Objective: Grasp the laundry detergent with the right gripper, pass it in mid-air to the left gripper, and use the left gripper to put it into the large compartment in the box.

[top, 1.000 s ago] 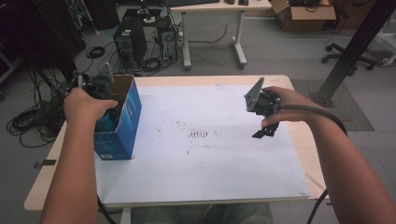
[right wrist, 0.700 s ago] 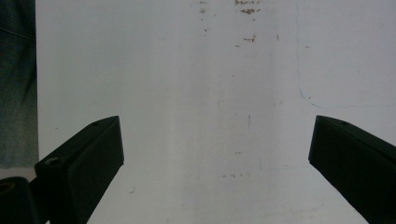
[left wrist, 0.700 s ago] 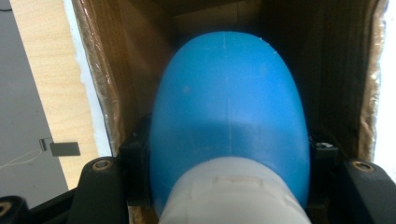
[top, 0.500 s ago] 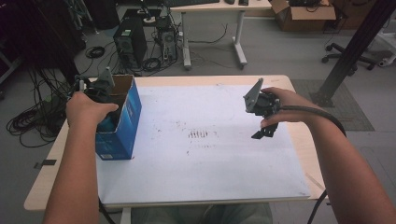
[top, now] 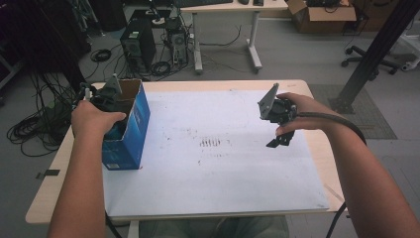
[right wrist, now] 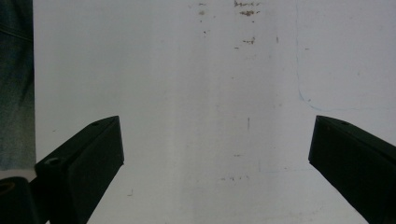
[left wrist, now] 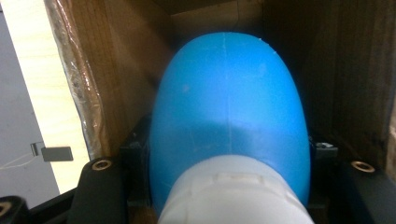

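Note:
A blue cardboard box (top: 130, 130) stands open-topped at the table's left edge. My left gripper (top: 108, 96) reaches down into it, the hand resting over the rim. In the left gripper view the left gripper (left wrist: 229, 154) is shut on a rounded blue object (left wrist: 229, 93) with a white part (left wrist: 233, 191) nearest the camera, and brown box walls stand around it. My right gripper (top: 280, 141) hovers over the right half of the white sheet (top: 213, 168), pointing down. Its jaws stand wide apart in the right gripper view, where the right gripper (right wrist: 217, 154) has bare sheet between them.
The white sheet covers most of the wooden table (top: 59, 183) and bears small dark marks (top: 210, 143) at its middle. Beyond the table stand computer towers (top: 138, 47), floor cables (top: 34, 124), another desk (top: 228, 15) and a black post (top: 371, 54) at the right.
The left hand has shifted slightly at the box, and its gripper's grey plate now shows above the rim. The right hand has kept still.

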### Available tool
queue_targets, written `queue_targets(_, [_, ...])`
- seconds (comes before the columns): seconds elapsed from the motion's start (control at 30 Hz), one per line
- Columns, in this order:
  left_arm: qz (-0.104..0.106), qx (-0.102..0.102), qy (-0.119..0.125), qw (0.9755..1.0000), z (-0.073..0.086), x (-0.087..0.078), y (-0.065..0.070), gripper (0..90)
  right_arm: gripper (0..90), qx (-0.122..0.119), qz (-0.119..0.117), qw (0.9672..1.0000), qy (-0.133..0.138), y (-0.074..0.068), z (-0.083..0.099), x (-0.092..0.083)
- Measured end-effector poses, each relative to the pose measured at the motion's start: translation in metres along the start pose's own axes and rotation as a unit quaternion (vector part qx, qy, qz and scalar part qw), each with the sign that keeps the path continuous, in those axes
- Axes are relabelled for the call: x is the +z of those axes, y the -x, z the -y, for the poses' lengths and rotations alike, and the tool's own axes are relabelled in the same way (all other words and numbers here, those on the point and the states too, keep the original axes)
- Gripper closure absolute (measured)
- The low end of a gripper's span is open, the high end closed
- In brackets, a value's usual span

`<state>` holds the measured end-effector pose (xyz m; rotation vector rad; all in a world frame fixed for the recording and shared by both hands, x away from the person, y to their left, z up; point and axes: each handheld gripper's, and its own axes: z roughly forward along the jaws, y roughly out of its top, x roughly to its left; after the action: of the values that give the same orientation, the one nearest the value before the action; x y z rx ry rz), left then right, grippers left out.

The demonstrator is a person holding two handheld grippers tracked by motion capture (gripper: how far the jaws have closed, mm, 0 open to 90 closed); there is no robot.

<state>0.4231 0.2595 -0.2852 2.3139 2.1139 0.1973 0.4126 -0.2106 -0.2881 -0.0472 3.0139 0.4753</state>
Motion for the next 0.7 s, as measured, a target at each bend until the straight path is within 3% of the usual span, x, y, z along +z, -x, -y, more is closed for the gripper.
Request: queue_targets(0.7, [-0.006, -0.004, 0.017, 0.9998, -0.0002, -0.0069, 0.0006, 34.4, 3.3, 0.000, -0.001, 1.0000, 0.002, -0.0006, 0.0030, -0.0020])
